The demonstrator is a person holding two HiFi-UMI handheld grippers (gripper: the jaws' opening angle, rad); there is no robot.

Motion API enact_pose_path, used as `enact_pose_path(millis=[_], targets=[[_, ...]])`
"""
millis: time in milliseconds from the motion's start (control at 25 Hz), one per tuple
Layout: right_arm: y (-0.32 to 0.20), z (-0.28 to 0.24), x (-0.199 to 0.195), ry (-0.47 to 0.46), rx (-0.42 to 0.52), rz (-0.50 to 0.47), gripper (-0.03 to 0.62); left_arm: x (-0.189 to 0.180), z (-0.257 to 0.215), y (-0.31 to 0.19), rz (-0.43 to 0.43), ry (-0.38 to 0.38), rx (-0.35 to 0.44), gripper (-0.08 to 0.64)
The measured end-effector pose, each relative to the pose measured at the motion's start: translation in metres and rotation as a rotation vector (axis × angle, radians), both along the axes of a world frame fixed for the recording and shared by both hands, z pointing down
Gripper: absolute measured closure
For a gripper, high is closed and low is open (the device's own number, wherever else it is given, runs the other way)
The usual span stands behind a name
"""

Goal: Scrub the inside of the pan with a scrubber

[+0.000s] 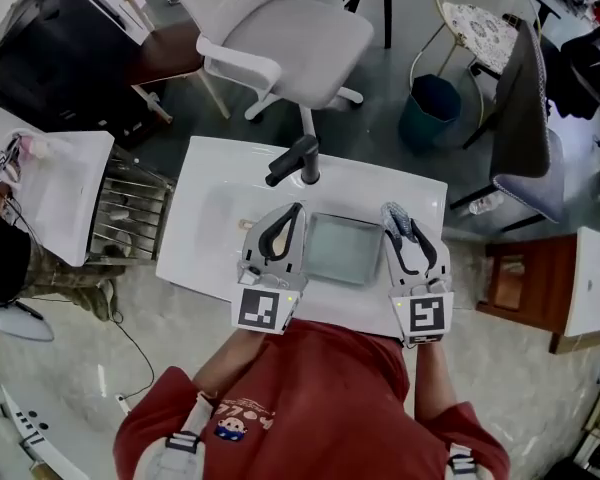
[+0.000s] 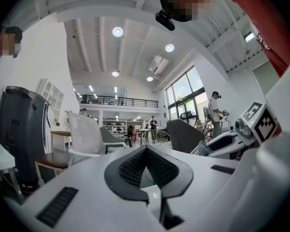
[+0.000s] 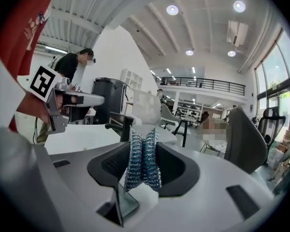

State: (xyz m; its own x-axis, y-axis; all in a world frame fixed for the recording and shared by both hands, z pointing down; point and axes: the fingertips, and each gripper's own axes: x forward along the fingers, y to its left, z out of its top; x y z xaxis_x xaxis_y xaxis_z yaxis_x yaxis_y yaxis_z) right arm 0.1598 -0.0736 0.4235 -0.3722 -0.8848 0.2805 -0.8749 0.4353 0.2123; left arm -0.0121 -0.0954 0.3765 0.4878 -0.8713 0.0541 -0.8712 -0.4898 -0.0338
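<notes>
Entry: square pan (image 1: 342,249), flat on the white table (image 1: 212,218), between the two tools.
- Right hand-held gripper (image 1: 395,216): pinching a silver-blue mesh scrubber (image 3: 142,161). The pan lies just beside it, on its left.
- Left hand-held gripper (image 2: 146,151): pressed together and empty, at the pan's left edge.
- Judgement: the scrubbing move goes leftward and down into the pan.

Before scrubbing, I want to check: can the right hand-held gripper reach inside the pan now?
Probably yes. The right hand-held gripper, shut on the scrubber, sits right beside the pan, and nothing covers the pan's open top.
</notes>
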Motion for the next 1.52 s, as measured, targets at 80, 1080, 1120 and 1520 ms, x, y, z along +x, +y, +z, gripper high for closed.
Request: enact_pose_path(millis=[80, 1080, 1120, 1520], targets=[[0.007, 0.022, -0.006, 0.023, -0.052, -0.025, 0.413, -0.001, 0.011, 0.004, -0.001, -0.005, -0.026, 0.546], [0.089, 0.238, -0.075, 0.592, -0.687, -0.634, 0.417, 0.020, 0.064, 0.034, 0.029, 0.005, -0.163, 0.546], [0.090, 0.241, -0.076, 0.588, -0.691, -0.640, 0.417, 0.020, 0.064, 0.034, 0.027, 0.004, -0.164, 0.546], [0.092, 0.253, -0.082, 0.566, -0.731, -0.661, 0.422, 0.018, 0.062, 0.031, 0.020, 0.003, -0.164, 0.546]])
